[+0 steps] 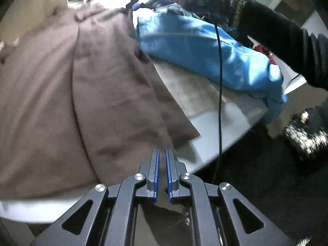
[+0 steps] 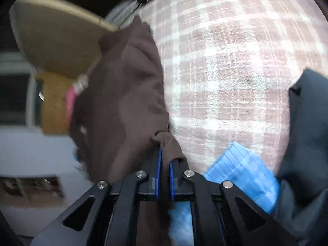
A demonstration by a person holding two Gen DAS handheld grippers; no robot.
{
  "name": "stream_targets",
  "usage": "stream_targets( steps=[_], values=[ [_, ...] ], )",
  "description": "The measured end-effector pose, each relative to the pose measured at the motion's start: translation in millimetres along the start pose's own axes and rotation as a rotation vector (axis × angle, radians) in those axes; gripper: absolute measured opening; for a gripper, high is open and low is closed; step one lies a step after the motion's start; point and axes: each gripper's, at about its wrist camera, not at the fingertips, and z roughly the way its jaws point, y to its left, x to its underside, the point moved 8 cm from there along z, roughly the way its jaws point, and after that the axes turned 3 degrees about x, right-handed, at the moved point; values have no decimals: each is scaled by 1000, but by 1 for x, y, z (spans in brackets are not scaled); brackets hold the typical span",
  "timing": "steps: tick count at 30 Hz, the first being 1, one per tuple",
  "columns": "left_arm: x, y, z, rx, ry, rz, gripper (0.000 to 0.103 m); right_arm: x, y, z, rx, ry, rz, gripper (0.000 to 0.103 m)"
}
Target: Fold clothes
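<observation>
The brown garment (image 1: 86,94) lies long across the table (image 1: 225,123), reaching its near edge. The left gripper (image 1: 162,153) pinches its near corner. The right gripper (image 2: 165,155) pinches a bunched brown fold at the far end.

We cannot tell whether the left gripper (image 1: 162,153) pinches the brown garment (image 1: 86,94), since its 2 fingers hide the cloth there. The blue garment (image 1: 205,47) is partly hidden by a dark sleeve (image 1: 287,41). Motion blur smears the furniture (image 2: 57,39) in the right wrist view.
</observation>
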Motion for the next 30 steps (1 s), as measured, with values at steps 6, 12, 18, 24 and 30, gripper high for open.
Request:
stream_targets(
  steps=[6,12,18,24,30],
  values=[
    [1,64,-42,-63,-125,-250,35,11,38,-52,333,-78,-319,16],
    [-8,91,-1,-129,-64,-295,34,-47,110,-16,302,-106,-393,50],
    [-6,81,18,-88,-55,-316,34,-96,93,35,481,8,-334,50],
    [-6,80,21,-42,-85,-338,2,-97,79,51,530,28,-318,3],
    [-6,76,-7,-34,-155,-347,2,-110,79,16,391,-73,-247,2]
  ],
)
